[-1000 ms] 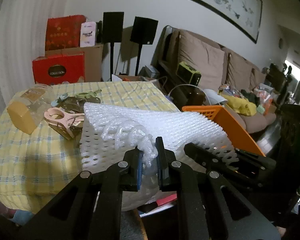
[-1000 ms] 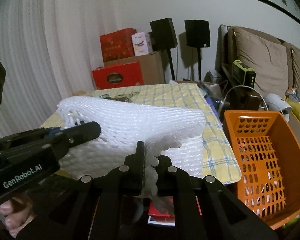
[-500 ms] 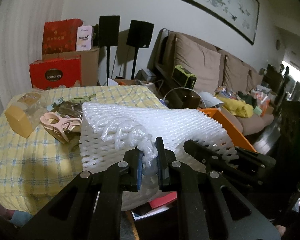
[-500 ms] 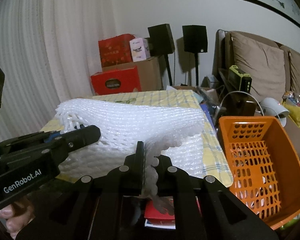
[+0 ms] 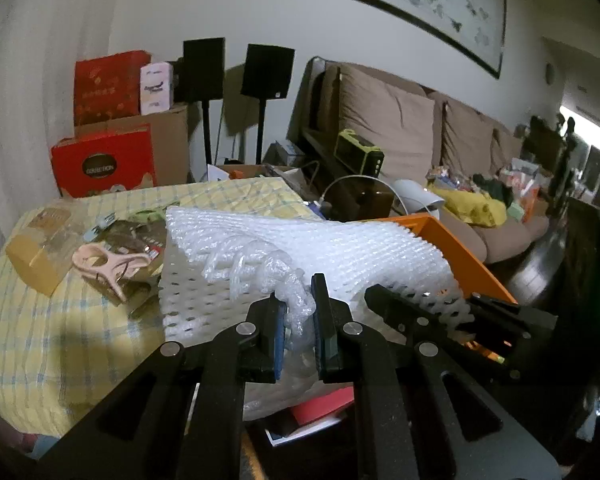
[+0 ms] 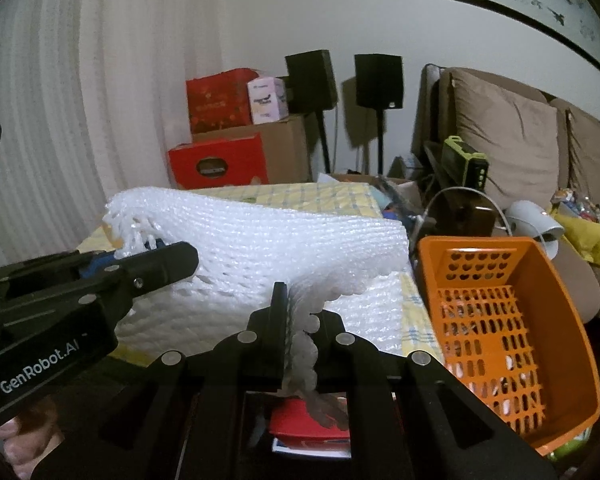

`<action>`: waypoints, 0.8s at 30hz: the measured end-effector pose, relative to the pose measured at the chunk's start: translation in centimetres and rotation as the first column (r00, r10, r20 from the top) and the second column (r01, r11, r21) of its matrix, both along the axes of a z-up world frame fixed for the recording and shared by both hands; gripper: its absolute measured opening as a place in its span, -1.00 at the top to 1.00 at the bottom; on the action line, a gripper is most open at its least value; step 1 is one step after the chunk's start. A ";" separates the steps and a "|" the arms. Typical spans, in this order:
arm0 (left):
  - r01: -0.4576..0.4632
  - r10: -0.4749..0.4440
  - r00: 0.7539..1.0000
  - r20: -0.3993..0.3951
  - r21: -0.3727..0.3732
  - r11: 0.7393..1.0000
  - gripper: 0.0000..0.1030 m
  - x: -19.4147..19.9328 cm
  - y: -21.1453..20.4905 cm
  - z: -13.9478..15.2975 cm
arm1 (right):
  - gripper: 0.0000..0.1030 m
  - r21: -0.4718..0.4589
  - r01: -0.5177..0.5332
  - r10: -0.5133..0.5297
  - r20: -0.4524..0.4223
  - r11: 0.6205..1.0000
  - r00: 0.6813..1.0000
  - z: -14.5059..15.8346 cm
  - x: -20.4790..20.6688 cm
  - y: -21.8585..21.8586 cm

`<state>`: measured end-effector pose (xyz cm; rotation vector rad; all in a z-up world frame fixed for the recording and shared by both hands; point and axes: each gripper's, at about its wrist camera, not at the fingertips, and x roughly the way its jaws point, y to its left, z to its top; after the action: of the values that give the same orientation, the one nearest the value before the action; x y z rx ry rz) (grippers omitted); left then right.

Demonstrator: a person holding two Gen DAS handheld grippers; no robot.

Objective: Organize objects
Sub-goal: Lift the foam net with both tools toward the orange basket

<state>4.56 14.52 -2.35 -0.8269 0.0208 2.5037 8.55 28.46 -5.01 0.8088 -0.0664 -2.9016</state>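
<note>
The left hand-held gripper [image 5: 300, 320] is clamped tight on a bunched corner of the white foam netting sheet [image 5: 340, 252], its two jaws nearly meeting with only crushed mesh between them. The right hand-held gripper [image 6: 300, 320] is likewise pinched fully on the scalloped near edge of the same sheet, a tail of mesh hanging below its jaws. With one grip at each side, the sheet is stretched between them and held above the near edge of the bench [image 5: 60, 320], apparently so that a limp, floppy material can be carried or folded without sagging. Just to the right, an orange perforated basket [image 6: 520, 320] stands tilted toward the grippers beside the bench, probably the intended destination. Farther out on the yellow checked cloth lie a pink clamp [image 5: 104, 260], a clear box with a yellow lid [image 5: 36, 256] and some dark packets, well apart from the sheet. The basket looks nearly empty, which suggests sorting is at an early stage.
</note>
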 end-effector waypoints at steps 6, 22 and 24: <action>0.015 -0.016 1.000 0.022 0.016 1.000 0.79 -0.1 2.2 0.7 | 0.85 -0.033 0.057 -0.058 -0.021 0.998 0.998 0.9 0.4 2.9; 0.033 -0.033 0.999 0.021 0.003 0.999 0.79 0.7 5.3 1.4 | 0.85 -0.047 0.105 -0.106 -0.030 0.993 0.994 2.1 1.0 6.1; 0.035 -0.035 0.999 0.025 0.006 0.999 0.78 0.9 5.8 1.6 | 0.85 -0.049 0.115 -0.116 -0.031 0.992 0.993 2.2 1.1 6.7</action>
<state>5.43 20.32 -0.80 -0.8493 0.0198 2.4596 9.62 35.17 -2.82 0.7721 -0.1843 -3.0081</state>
